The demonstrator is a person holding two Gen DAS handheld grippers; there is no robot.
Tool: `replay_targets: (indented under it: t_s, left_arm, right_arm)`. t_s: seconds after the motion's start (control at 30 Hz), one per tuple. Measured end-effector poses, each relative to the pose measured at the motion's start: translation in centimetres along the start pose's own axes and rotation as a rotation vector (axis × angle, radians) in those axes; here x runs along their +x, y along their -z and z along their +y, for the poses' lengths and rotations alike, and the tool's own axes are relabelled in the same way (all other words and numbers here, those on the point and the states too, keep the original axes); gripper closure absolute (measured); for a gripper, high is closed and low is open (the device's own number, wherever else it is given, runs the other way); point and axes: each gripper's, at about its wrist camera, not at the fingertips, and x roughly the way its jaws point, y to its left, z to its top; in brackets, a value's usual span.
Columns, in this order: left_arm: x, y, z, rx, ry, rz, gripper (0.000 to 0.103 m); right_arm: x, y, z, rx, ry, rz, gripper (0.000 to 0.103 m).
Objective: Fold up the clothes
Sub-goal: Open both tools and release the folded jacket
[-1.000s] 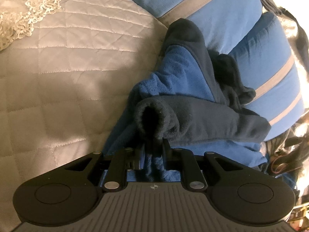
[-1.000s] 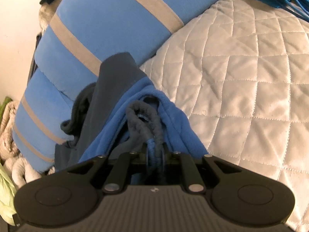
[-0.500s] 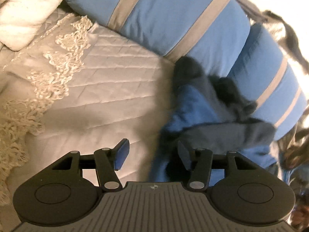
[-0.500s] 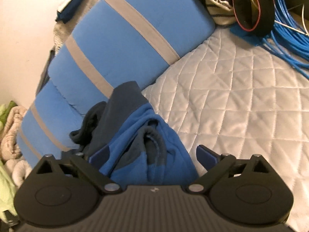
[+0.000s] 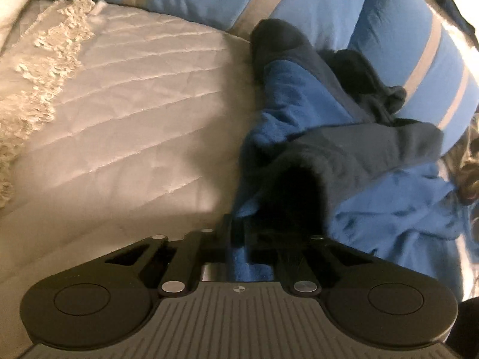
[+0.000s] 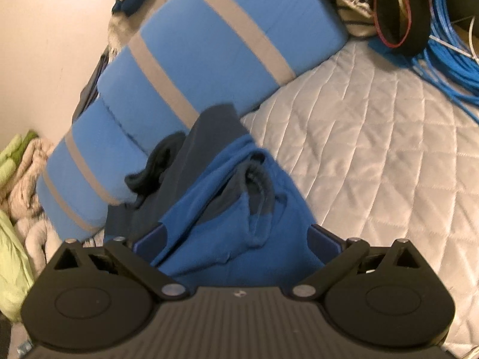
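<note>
- Here, the left gripper [image 5: 257, 236] has its fingers closed on a dark cuff of the fleece garment [image 5: 314, 125], bunched on the quilted bed [image 5: 134, 113] against a striped bolster [image 6: 209, 45].
- The right gripper [image 6: 239, 239] hovers spread over soft blue folds; regrip a hem, then pull flat.

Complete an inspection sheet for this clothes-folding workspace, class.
Surface: quilted bedspread, pale, lace trim at one edge.
Job's things: blue and navy fleece garment, bunched against the striped blue cushions.
Clutter: black strap; green and beige cloth pile.
Grippers: left gripper has fleece between its fingers, closure unclear; right gripper open, astride the fleece.
Cables: blue cable bundle on the bedspread's far corner.
Surroundings: plain wall.
</note>
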Motion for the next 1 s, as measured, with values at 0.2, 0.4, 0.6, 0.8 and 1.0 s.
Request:
replay_targets:
  t_s: [0.2, 0.4, 0.6, 0.8, 1.0]
  left_arm:
    - [-0.7, -0.7, 1.7, -0.063, 0.000, -0.037, 0.097]
    - [0.1, -0.4, 1.1, -0.028, -0.018, -0.034, 0.092]
    - [-2.6, -0.1, 1.2, -0.011, -0.115, -0.057, 0.059]
    - [-7.2, -0.1, 0.7, 0.025, -0.197, -0.136, 0.039]
    - [-11.5, -0.6, -1.3, 0.076, -0.180, -0.192, 0.034]
  right_arm:
    - [0.3, 0.3, 0.3, -0.021, 0.000, 0.012, 0.000]
    - [0.3, 0.4, -0.4, 0.019, -0.009, 0.025, 0.000]
    - [-0.3, 0.6, -0.6, 0.043, -0.015, 0.014, 0.000]
    - [-1.4, 0.9, 0.4, 0.006, -0.006, -0.024, 0.000]
    - [-2.7, 1.5, 2.3, -0.084, 0.026, -0.064, 0.000]
